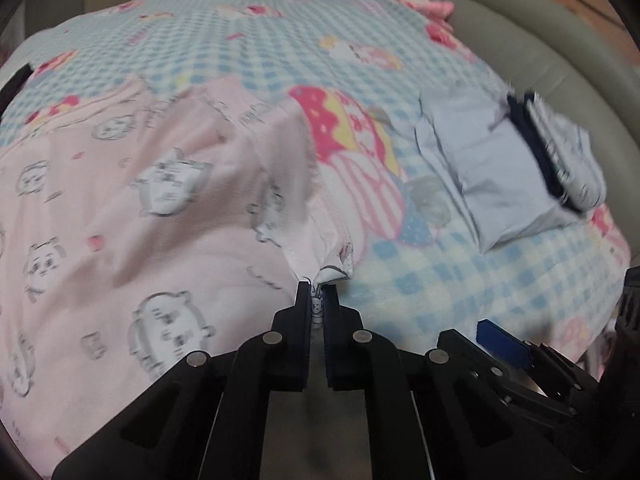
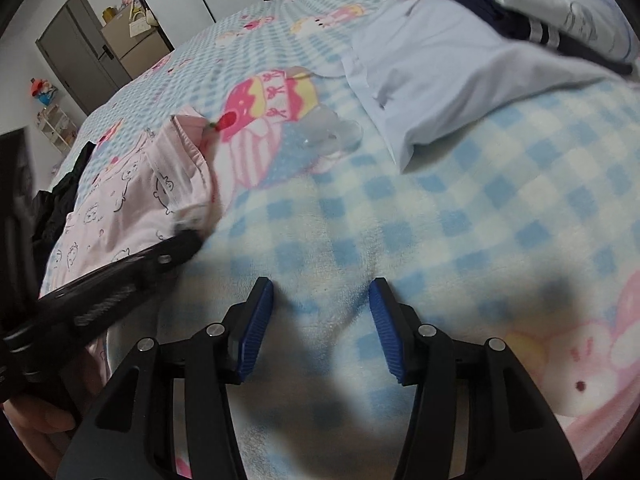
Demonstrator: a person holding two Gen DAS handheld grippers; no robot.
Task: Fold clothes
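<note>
My left gripper [image 1: 317, 292] pinches the pink garment's [image 1: 132, 208] corner; my right gripper [image 2: 321, 300] hovers wide open above the checked blanket [image 2: 460, 208].

A blanket [image 1: 280, 40] covers the bed. On it, to the left, lies a spread garment [image 1: 120, 200]. To the right, well apart, sits a stack of folded clothes [image 1: 500, 168]. Behind the bed stands a door [image 2: 76, 52].
</note>
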